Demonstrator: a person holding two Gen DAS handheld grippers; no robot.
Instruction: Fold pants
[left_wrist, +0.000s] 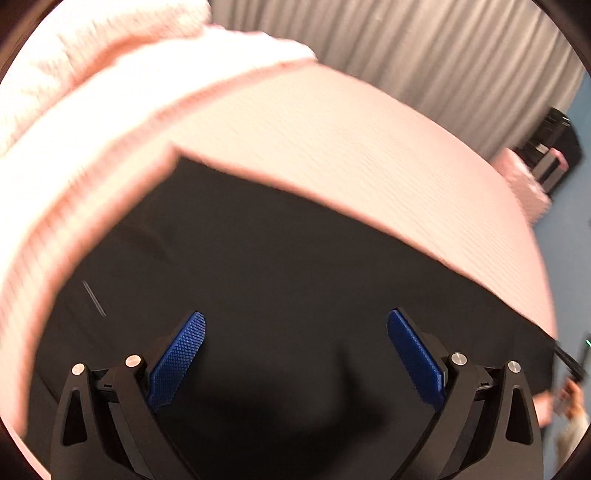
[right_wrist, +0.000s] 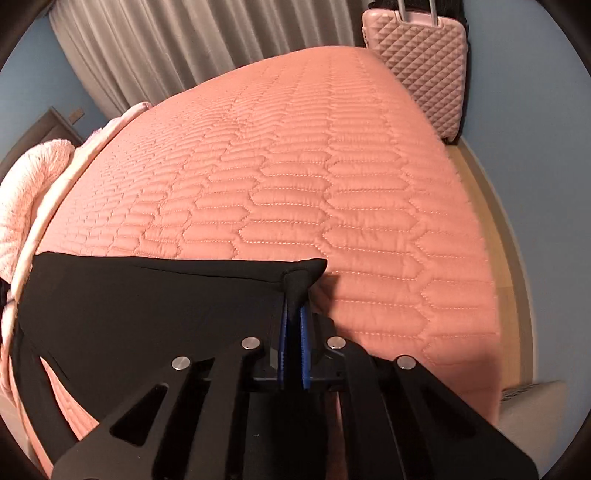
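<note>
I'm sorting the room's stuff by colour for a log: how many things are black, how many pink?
Black: 1, the pants
Pink: 3, the quilted bedspread, the suitcase, the knitted blanket
Total: 4

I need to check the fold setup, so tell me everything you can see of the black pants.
The pants are plain black, of smooth matte cloth, lying spread on the pink quilted bedspread. One hemmed corner is pinched between the closed blue fingers of the right gripper and lifted slightly. The left gripper hangs open over the cloth, which shows a soft crease.
</note>
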